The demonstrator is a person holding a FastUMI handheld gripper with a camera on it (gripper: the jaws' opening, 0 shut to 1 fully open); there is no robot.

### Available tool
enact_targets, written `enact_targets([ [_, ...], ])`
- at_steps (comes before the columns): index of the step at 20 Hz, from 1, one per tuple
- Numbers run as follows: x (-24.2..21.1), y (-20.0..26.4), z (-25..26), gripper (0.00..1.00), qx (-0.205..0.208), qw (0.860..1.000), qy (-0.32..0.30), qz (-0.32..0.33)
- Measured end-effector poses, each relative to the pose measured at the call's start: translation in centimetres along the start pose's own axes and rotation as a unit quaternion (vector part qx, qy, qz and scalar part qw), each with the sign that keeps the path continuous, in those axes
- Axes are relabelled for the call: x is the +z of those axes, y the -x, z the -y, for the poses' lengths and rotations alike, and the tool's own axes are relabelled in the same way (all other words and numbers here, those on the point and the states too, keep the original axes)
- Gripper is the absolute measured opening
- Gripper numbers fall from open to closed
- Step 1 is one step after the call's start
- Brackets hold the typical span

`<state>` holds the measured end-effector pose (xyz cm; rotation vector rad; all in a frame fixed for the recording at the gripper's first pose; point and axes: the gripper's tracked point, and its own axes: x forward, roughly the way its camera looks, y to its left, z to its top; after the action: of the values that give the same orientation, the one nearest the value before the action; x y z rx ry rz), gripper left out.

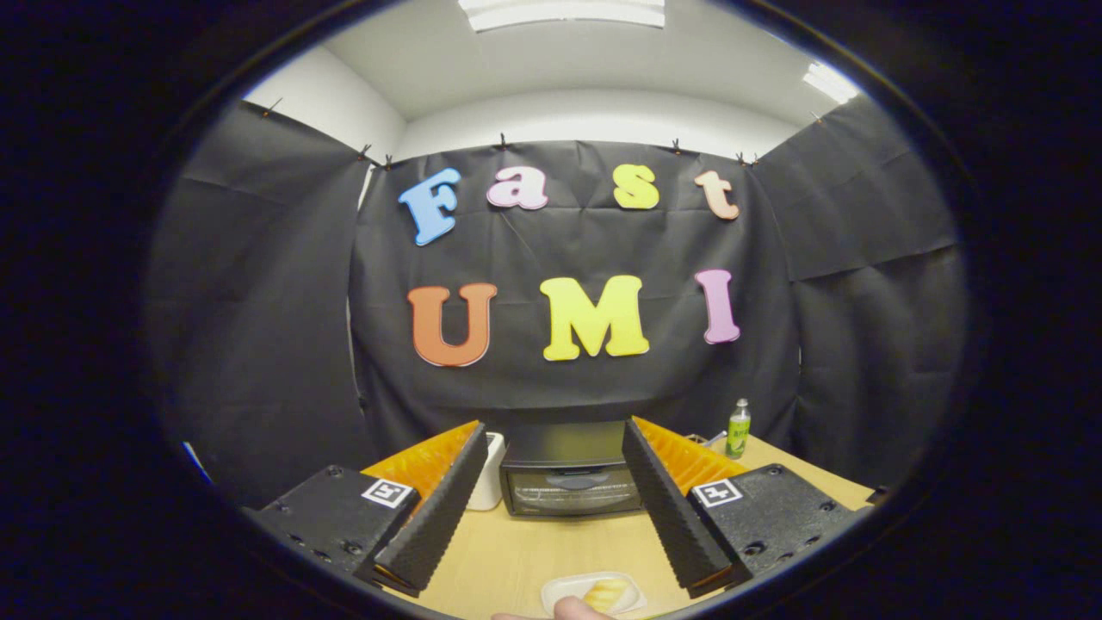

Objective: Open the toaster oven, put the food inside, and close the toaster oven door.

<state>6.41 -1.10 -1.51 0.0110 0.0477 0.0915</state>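
1. The gripper (551, 491) is wide open and holds nothing.
2. The toaster oven (570, 474) sits on the table (508, 560), beyond the fingers, with its door shut.
3. The food (606, 592) lies in a small tray (558, 592), low between the fingers.
4. A fingertip (575, 610) touches the tray.
5. A green bottle (738, 428) stands to the oven's right.
6. A white pot (489, 482) sits at its left.

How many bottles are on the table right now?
1. A green bottle stands at the table's far edge, beside the toaster oven, beyond the open gripper. Others may hide behind the fingers.
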Motion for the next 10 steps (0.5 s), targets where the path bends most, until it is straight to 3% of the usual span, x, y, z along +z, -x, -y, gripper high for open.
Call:
enact_targets([
  [5, -1.5, -7.4, 1.0, 1.0, -0.003, 1.0, 0.013, -0.029],
  [10, -7.1, -15.0, 0.7, 1.0, 0.001, 0.997, 0.033, -0.072],
])
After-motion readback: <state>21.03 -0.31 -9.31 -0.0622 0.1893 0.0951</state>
